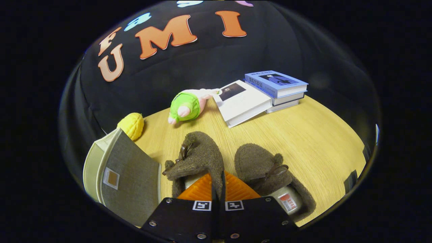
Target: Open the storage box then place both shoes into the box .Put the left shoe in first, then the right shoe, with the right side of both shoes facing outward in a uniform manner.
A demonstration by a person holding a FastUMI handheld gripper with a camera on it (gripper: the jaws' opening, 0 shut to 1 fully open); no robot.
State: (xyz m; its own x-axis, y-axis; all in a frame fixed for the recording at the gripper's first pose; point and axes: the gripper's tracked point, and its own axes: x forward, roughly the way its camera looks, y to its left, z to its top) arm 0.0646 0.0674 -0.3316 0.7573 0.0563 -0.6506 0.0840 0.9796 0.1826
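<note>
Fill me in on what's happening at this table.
A hand-held gripper's tongs are closed on the side wall of one brown fuzzy shoe. The second shoe sits beside it on the wooden table. The grey storage box stands just beside the gripped shoe; neither shoe is in it yet. A plush toy and books lie beyond.

Tongs-mounted fisheye, close above table (facing booth wall).

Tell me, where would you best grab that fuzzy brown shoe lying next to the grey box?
Judging by how the gripper sits, shut on the brown shoe beside the storage box: pinch the side wall of its opening, coming from the heel end. That collar is a thin raised edge; the rounded toe looks too bulky.
</note>
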